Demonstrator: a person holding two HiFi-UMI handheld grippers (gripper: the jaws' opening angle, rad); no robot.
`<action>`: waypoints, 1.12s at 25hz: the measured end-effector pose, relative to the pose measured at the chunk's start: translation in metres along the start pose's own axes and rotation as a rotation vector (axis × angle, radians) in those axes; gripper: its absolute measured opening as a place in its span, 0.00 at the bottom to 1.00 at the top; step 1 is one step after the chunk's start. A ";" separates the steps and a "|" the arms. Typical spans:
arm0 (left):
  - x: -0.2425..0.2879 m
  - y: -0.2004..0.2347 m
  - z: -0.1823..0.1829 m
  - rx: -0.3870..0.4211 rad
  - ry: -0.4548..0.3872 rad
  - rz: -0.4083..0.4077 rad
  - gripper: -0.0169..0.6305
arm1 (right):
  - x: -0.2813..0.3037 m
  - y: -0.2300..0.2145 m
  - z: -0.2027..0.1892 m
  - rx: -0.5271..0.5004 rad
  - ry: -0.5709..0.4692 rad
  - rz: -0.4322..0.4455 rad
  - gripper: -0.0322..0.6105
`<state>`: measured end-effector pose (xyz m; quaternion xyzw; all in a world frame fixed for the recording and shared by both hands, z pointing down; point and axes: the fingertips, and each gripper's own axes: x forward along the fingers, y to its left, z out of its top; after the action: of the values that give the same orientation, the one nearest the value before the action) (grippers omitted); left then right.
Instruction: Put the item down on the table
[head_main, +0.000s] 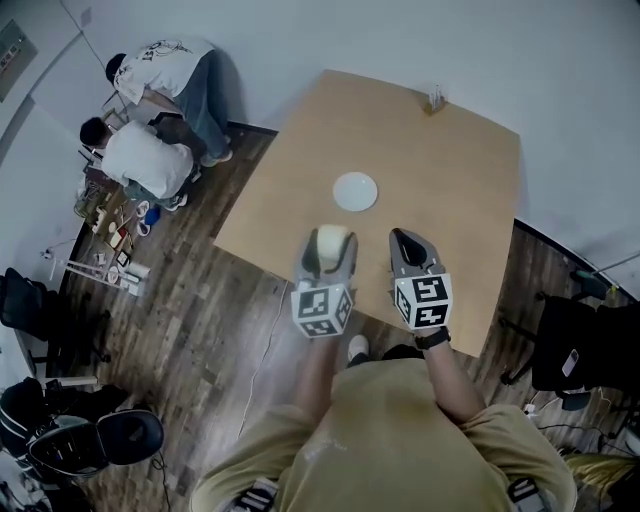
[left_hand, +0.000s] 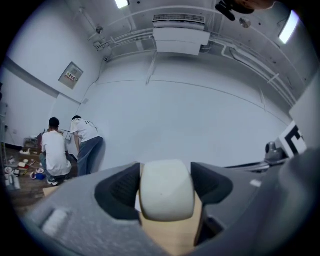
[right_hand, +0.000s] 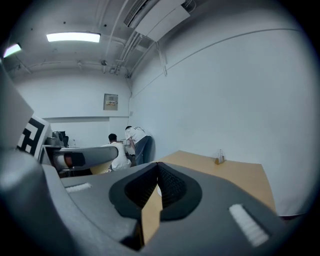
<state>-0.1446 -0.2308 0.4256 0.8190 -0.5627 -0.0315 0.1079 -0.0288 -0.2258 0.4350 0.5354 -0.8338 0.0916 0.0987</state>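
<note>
Left gripper pinches white rounded item at its sides; looks light, smooth, slippery. Right gripper closed, empty.

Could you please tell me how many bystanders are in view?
2: a crouching person and, beside them, a bending person, both at the head view's upper left. Others may be out of view.

Your left gripper, closed on the rounded white item, and your right gripper beside it are over the near edge of the light wooden desk. The small round white plate lies just beyond them, and a small holder stands at the desk's far edge.
</note>
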 end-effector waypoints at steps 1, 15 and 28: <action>0.006 0.007 -0.005 -0.015 0.011 0.006 0.51 | 0.006 0.000 -0.005 -0.004 0.018 0.001 0.06; 0.124 0.029 -0.068 -0.009 0.192 0.017 0.51 | 0.093 -0.079 -0.043 0.097 0.140 -0.014 0.06; 0.268 0.075 -0.175 0.084 0.369 0.041 0.51 | 0.173 -0.140 -0.122 0.213 0.265 0.000 0.06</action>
<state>-0.0853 -0.4802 0.6308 0.8030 -0.5507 0.1452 0.1756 0.0363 -0.4032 0.6046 0.5262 -0.7990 0.2491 0.1503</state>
